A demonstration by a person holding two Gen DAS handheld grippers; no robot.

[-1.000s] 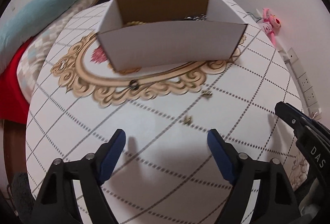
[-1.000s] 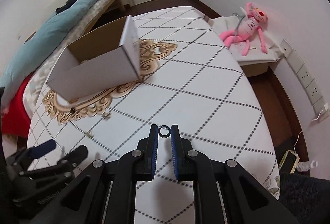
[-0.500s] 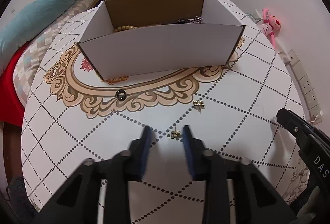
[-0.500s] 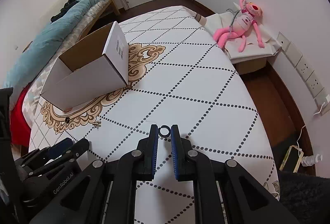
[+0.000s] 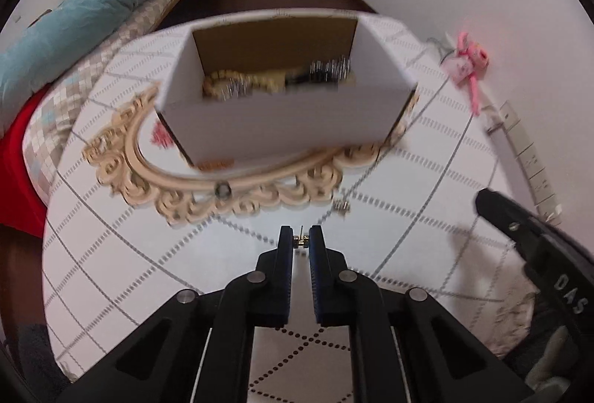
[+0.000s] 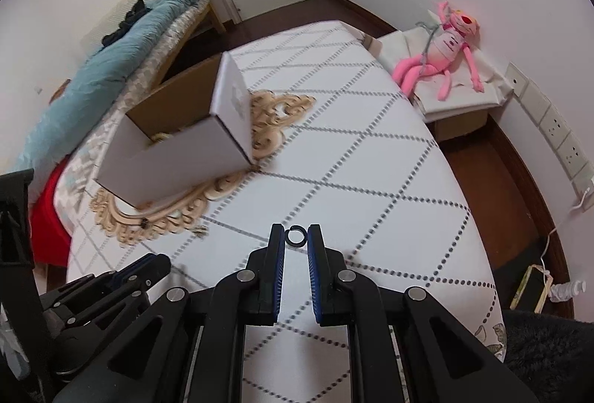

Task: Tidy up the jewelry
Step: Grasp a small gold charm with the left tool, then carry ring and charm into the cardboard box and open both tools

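Gold earring (image 5: 300,240): tiny, light, stiff, slippery; pinched in left claw (image 5: 300,242) just closed, near the cardboard box (image 5: 282,123); black ring (image 6: 295,236) clamped in right claw (image 6: 296,242).

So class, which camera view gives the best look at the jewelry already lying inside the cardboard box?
The left wrist view. It looks over the low front wall of the cardboard box and shows the jewelry, beads and silvery pieces, though blurred. The right wrist view sees the box from its side, so only a sliver of beads shows.
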